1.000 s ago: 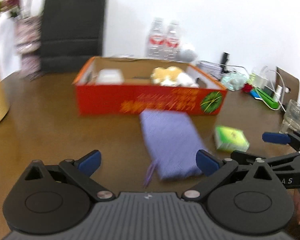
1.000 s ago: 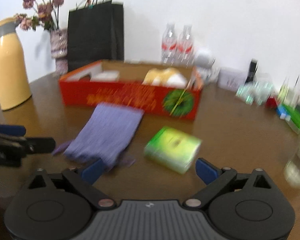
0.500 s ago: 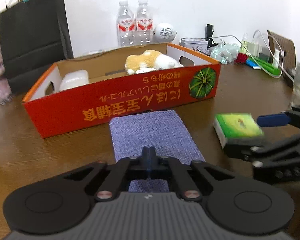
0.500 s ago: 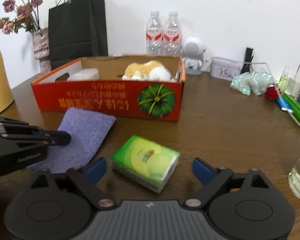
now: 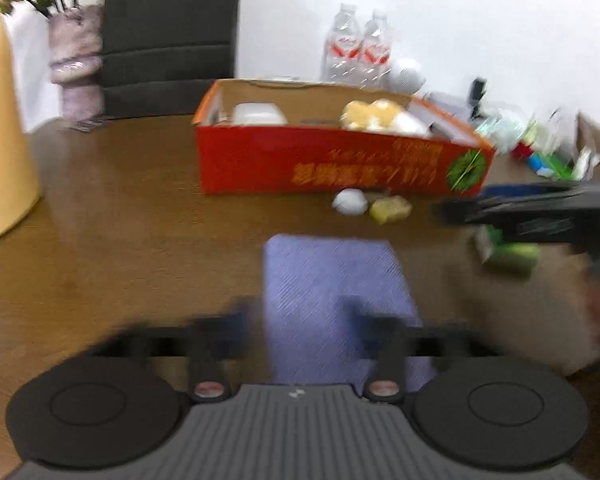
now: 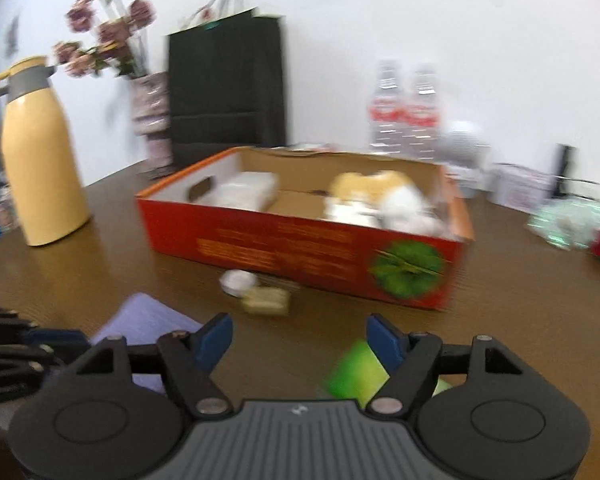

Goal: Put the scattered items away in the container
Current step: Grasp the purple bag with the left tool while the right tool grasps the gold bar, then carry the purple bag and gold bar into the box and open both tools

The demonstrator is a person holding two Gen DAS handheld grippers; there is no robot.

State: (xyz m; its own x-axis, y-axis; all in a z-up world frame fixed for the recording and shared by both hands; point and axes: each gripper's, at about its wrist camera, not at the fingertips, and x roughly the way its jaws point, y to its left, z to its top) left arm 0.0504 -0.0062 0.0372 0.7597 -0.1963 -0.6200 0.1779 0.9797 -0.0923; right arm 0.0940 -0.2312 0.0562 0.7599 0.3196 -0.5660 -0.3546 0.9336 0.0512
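Observation:
A red cardboard box (image 5: pixel 324 160) (image 6: pixel 300 248) stands on the brown table and holds a white pack and a yellow-and-white plush toy (image 6: pixel 376 196). A purple cloth (image 5: pixel 332 292) (image 6: pixel 148 324) lies flat in front of my left gripper (image 5: pixel 296 316), which is open with its blurred fingers on either side of the cloth's near end. A green tissue pack (image 6: pixel 356 372) (image 5: pixel 508 252) lies under my right gripper (image 6: pixel 300 336), which is open, its right finger over the pack. A small white item (image 5: pixel 350 202) (image 6: pixel 238 280) and a yellowish block (image 5: pixel 390 209) (image 6: pixel 266 300) lie by the box front.
A yellow thermos jug (image 6: pixel 40 160) stands at the left. A vase of flowers (image 6: pixel 148 112) and a black paper bag (image 6: pixel 224 88) stand behind the box. Two water bottles (image 6: pixel 404 112), a white speaker and small clutter (image 6: pixel 564 220) line the back right.
My left gripper has opened and pulled back from the cloth. The right gripper has narrowed and moved forward over the green pack. A white item and a yellowish block now show by the box.

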